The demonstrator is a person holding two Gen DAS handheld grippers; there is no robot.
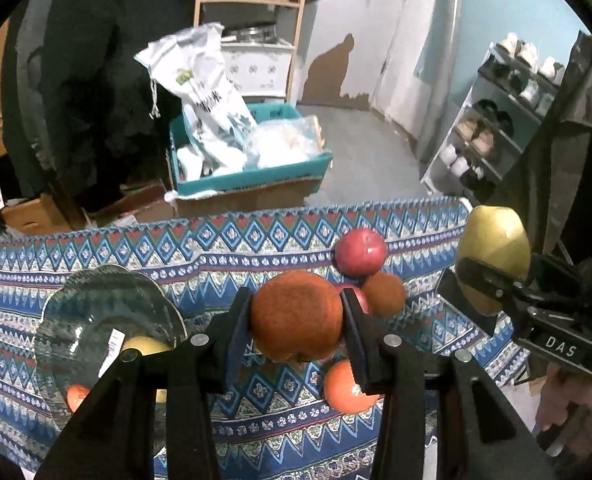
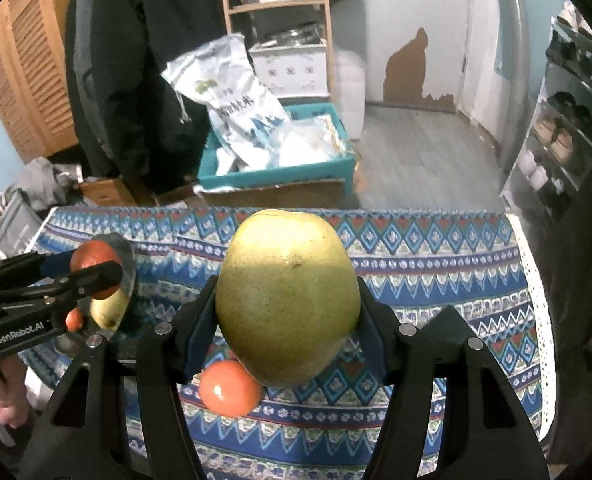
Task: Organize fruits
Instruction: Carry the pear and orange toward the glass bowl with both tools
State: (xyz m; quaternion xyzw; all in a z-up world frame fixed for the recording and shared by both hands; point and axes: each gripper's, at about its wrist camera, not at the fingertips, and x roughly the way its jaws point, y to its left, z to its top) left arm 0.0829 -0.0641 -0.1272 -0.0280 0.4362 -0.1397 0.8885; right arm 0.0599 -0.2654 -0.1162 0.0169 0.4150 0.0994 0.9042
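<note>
In the left wrist view, the left tool (image 1: 297,316) is clenching an orange (image 1: 296,314) between its 2 pads, held above the patterned tabletop (image 1: 175,256). The glass bowl (image 1: 107,320) is sitting to the left, already holding a yellow fruit and a small orange one. 4 more fruits are lying loose on the cloth just behind and below the held orange, a red apple (image 1: 360,252) among them. Carrying the orange leftward over the bowl's rim and lowering it before releasing looks like the safe way to avoid a bounce.

In the right wrist view, the right tool (image 2: 287,312) is gripping a large yellow-green pear (image 2: 287,300) in the air. It is bulky and slightly tilted, so I judge that it should be going in after the orange, to keep the tools from crowding the bowl.
</note>
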